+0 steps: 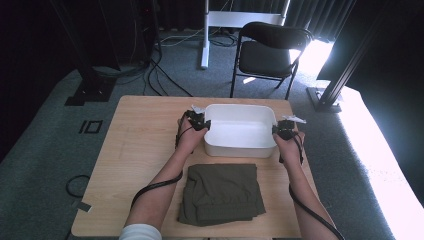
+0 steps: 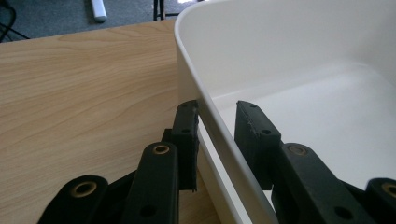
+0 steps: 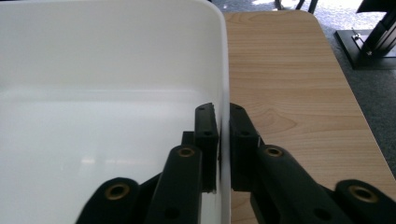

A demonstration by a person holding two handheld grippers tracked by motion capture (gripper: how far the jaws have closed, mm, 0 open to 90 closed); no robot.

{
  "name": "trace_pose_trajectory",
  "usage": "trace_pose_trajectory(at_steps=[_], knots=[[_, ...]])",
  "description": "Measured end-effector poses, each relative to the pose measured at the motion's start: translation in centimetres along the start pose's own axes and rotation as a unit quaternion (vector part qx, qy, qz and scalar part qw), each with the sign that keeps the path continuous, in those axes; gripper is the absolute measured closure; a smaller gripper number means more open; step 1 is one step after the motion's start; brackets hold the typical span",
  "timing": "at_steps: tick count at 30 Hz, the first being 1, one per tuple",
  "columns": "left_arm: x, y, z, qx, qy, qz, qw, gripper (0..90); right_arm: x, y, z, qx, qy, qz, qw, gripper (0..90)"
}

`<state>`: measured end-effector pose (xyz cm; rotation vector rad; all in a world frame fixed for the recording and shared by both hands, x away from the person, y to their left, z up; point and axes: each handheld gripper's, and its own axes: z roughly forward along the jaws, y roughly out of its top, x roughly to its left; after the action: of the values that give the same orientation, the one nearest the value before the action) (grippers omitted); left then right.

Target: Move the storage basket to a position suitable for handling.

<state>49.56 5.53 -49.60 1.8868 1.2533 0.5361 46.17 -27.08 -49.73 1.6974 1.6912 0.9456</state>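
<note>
right gripper (image 3: 223, 116) clamps unlabelled white tub (image 1: 240, 131) wall; left gripper (image 2: 217, 116) straddles it, unclenched.

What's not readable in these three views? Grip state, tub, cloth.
- Left gripper: jaws straddle the white tub wall with a gap on the inner side; clamped or loose cannot be told.
- Tub underside: hidden by its own walls, so lifted or resting is unclear.
- Folded olive cloth: garment type unreadable in the high view, folds hide it.
- Right gripper: jaws pinch the wall; their bases are cut off by the bottom edge.
</note>
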Motion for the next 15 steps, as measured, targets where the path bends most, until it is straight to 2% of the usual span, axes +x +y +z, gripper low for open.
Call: trace_pose_trajectory(at_steps=[3, 8, 9, 10, 11, 12, 13, 14, 15], knots=[[0.11, 0.04, -0.05, 0.003, -0.005, -0.005, 1.0000, 71.8, -0.10, 0.10, -0.22, -0.001, 0.011, -0.009, 0.9999, 75.5], [0.14, 0.26, -0.05, 0.011, -0.007, 0.002, 0.9999, 70.8, -0.09, 0.48, -0.56, -0.013, 0.034, -0.026, 0.9990, 58.0], [0.17, 0.30, -0.07, 0.012, -0.011, 0.001, 0.9999, 67.8, -0.03, 0.64, -0.69, -0.017, 0.052, -0.028, 0.9981, 50.2], [0.37, 0.40, -0.11, 0.016, -0.023, -0.002, 0.9996, 65.0, 0.02, 0.71, -0.78, -0.019, 0.057, -0.028, 0.9978, 48.0], [0.37, 0.40, -0.11, 0.016, -0.023, -0.002, 0.9996, 61.1, 0.01, 0.78, -0.87, -0.024, 0.057, -0.037, 0.9974, 43.0], [0.54, 0.54, -0.31, 0.012, -0.024, 0.006, 0.9996, 61.0, 0.04, 0.86, -0.91, -0.029, 0.056, -0.041, 0.9972, 36.9], [0.54, 0.54, -0.31, 0.012, -0.024, 0.006, 0.9996, 60.4, 0.04, 0.86, -0.91, -0.029, 0.056, -0.041, 0.9972, 36.9], [0.66, 0.64, -0.45, 0.007, -0.019, 0.007, 0.9998, 56.4, 0.09, 0.97, -0.90, -0.031, 0.058, -0.048, 0.9967, 29.4], [0.77, 0.77, -0.58, 0.007, -0.018, 0.009, 0.9998, 54.4, 0.22, 0.94, -0.88, -0.029, 0.062, -0.044, 0.9967, 24.9]])
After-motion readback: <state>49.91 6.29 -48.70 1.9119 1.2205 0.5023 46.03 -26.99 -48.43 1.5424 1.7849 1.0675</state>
